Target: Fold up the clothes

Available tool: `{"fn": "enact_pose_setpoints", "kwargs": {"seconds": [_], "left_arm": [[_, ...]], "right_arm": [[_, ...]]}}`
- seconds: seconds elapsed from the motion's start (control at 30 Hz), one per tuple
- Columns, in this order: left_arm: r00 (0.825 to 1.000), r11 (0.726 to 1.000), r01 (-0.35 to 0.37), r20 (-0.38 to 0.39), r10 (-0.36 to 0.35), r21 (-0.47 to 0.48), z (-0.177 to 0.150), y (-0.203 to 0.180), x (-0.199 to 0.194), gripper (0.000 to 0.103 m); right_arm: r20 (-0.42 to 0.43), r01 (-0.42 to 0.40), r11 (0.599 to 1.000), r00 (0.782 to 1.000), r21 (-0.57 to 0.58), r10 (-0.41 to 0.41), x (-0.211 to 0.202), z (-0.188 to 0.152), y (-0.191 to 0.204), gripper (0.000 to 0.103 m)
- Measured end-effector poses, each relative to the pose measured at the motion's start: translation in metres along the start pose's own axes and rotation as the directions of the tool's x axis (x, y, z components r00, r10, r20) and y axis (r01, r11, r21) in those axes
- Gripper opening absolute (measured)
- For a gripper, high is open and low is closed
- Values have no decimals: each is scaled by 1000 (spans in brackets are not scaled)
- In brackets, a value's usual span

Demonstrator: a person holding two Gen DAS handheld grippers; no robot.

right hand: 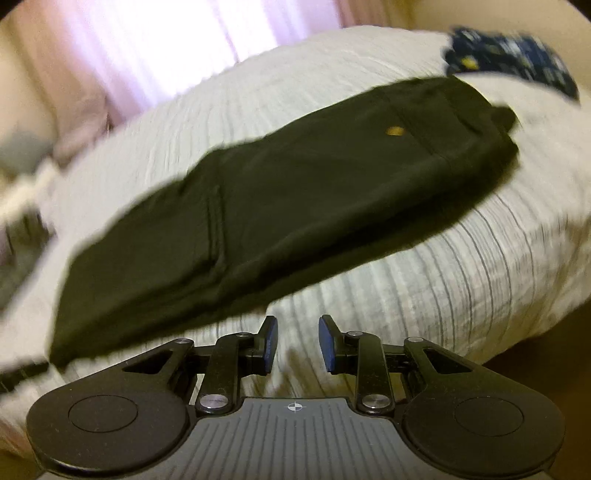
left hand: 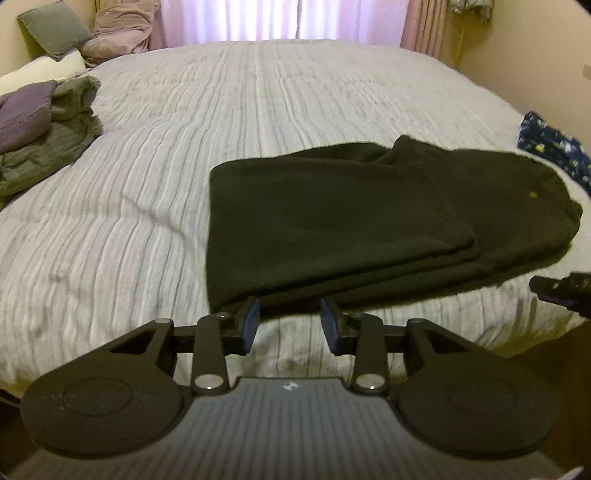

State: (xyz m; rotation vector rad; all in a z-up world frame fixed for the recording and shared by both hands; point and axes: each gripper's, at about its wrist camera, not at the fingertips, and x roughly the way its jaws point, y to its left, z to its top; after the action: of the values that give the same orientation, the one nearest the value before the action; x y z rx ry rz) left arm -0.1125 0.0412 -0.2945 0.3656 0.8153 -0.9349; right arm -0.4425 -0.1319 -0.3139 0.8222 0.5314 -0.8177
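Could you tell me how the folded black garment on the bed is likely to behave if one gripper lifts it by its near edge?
The black garment lies in soft stacked layers, so it would probably droop and partly unfold from a single grip. It looks light for its size. On the ribbed bedspread, pushing would likely bunch it rather than slide it cleanly.

A bed [left hand: 147, 229] with a pale grey ribbed cover fills most of the view. At its far left lie a grey-green pillow [left hand: 53, 31] and a pinkish one [left hand: 122, 35], touching. Behind the bed hang bright, pale curtains [left hand: 280, 18]. A cream wall [left hand: 546, 74] stands to the right, with what may be a switch plate [left hand: 586, 70] at the blurred edge.
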Motion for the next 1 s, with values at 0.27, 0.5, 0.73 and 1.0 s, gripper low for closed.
{"fn": "enact_pose_setpoints", "kwargs": {"seconds": [0.27,0.5,0.73,1.0], "left_arm": [[997,995,76,18,-75,-58,16,3,14,37],[993,990,114,50,-111,-83,28,8,21,36],[990,980,142,47,-137,-138,31,16,36,35],[991,960,135,52,-126,-247,13,35,47,26]], "right_arm": [[227,-256,815,961,521,157,-23,26,-117,97],[335,-324,696,934,641,126,-20,41,-176,78],[332,-320,683,936,657,119,-1,55,-195,78],[321,-333,672,936,661,148,33,62,-209,54]]}}
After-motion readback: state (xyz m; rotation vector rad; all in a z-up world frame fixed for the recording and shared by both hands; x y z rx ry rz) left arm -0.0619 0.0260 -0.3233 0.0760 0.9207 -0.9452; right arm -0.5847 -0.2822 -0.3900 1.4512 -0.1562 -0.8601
